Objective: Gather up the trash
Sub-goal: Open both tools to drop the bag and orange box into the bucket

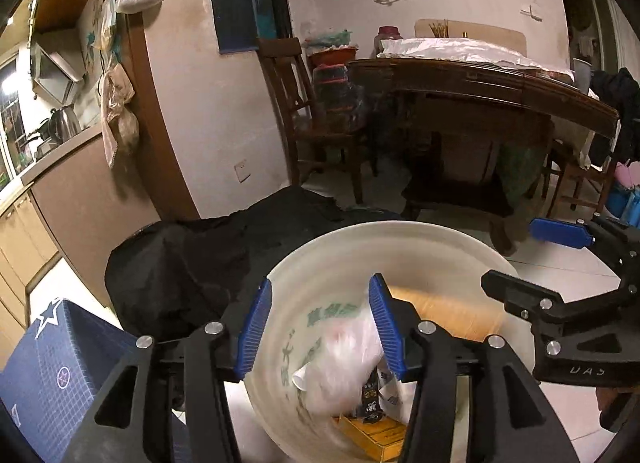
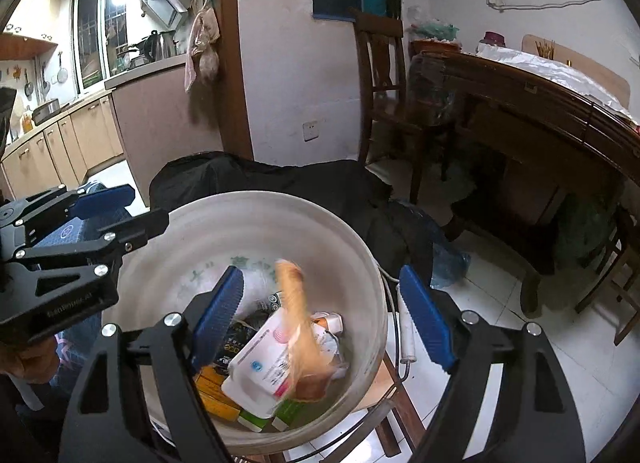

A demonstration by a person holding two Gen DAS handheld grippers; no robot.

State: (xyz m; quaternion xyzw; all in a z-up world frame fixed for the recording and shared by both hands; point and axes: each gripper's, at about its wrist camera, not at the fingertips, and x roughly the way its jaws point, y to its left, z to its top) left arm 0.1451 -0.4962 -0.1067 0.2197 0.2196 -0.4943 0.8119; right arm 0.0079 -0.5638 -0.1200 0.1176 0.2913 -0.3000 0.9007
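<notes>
White floor tiles (image 2: pixel 500 295) lie under a dark wooden counter (image 1: pixel 480 79) and chair (image 1: pixel 296 103) by the wall. Nearer stands a white bucket (image 2: pixel 240 215) with a black bag (image 1: pixel 200 255) behind it. Both grippers hang over its mouth, fingers released and gripping nothing. Below the left gripper (image 1: pixel 320 327) a blurred white plastic bag (image 1: pixel 348 363) sits inside the bucket; between the right gripper (image 2: pixel 320 315) fingers a blurred tan wrapper (image 2: pixel 298 315) is over cartons (image 2: pixel 260 367) heaped at the bottom.

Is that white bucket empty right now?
No: in the right wrist view the white bucket already holds a white carton, yellow packaging and other wrappers at its bottom.
</notes>
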